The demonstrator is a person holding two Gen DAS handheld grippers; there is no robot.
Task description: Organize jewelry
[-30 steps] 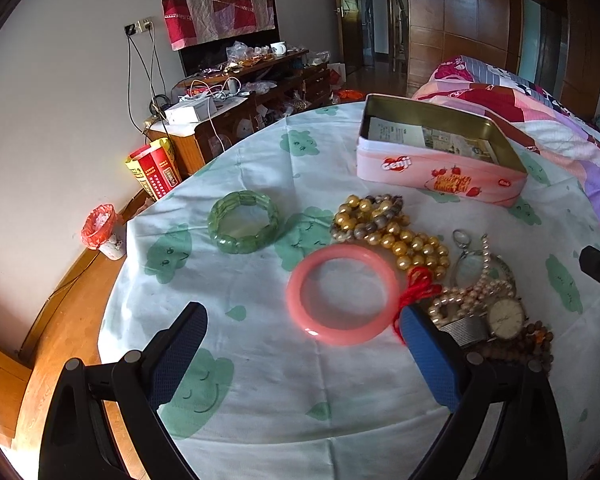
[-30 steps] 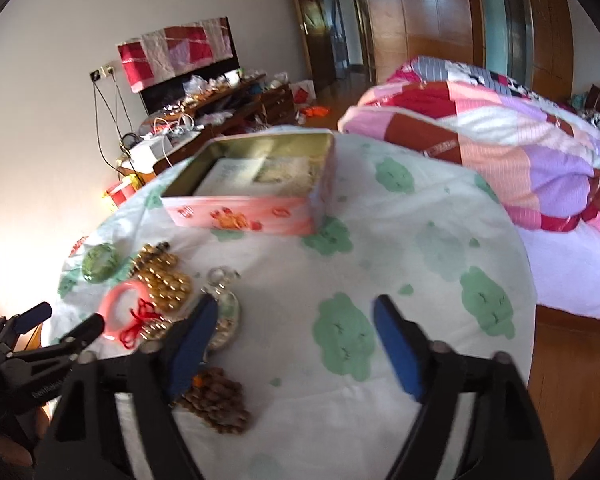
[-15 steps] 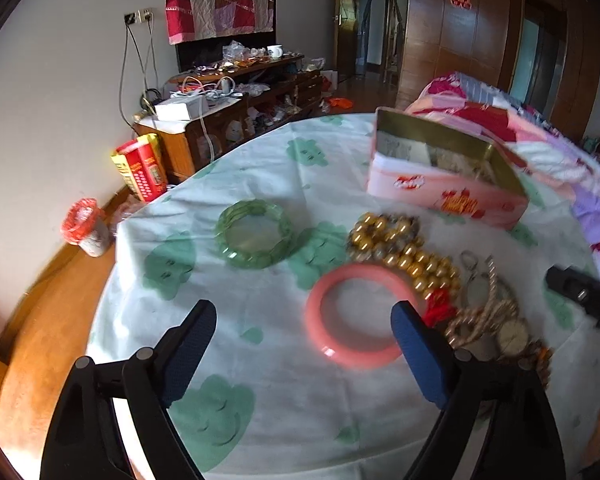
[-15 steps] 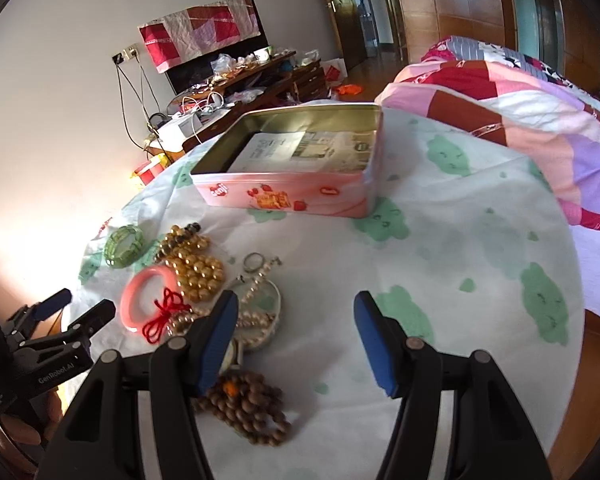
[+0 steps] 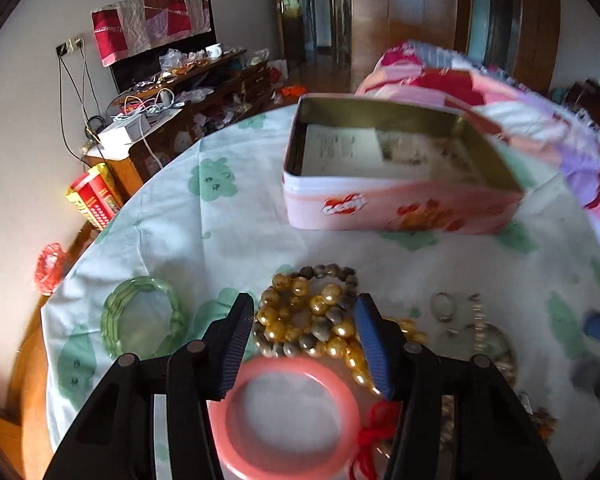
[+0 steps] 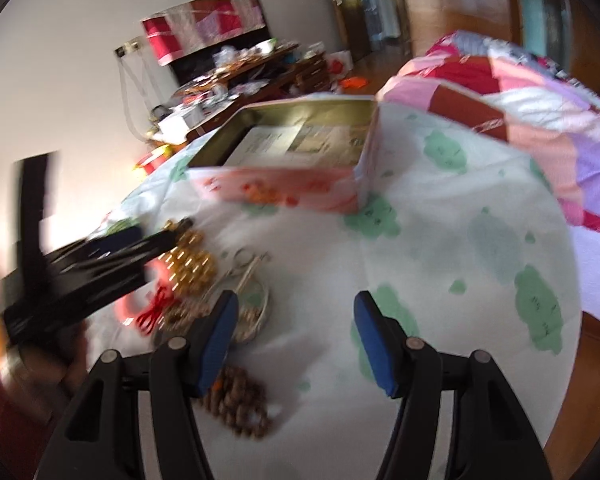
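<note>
Two tools at work: left tool [image 5: 304, 332] half-spread and closing, straddling the gold bead strand [image 5: 312, 326] beside the pink bangle [image 5: 288, 416] on the bench [image 5: 228, 216], pads seemingly not yet pressing. Looks like the pick-up step of the sorting. Next likely calls for pinching the beads snugly, lifting clear, then carrying to the open pink tin [image 5: 396, 184] beyond. Right tool [image 6: 294, 340] roughly half-spread, holding nothing, hovering over bare cloth near the brown beads [image 6: 240, 404].

black gripper [image 5: 304, 332] arms — ribbed blue pads [image 5: 370, 340]
</note>
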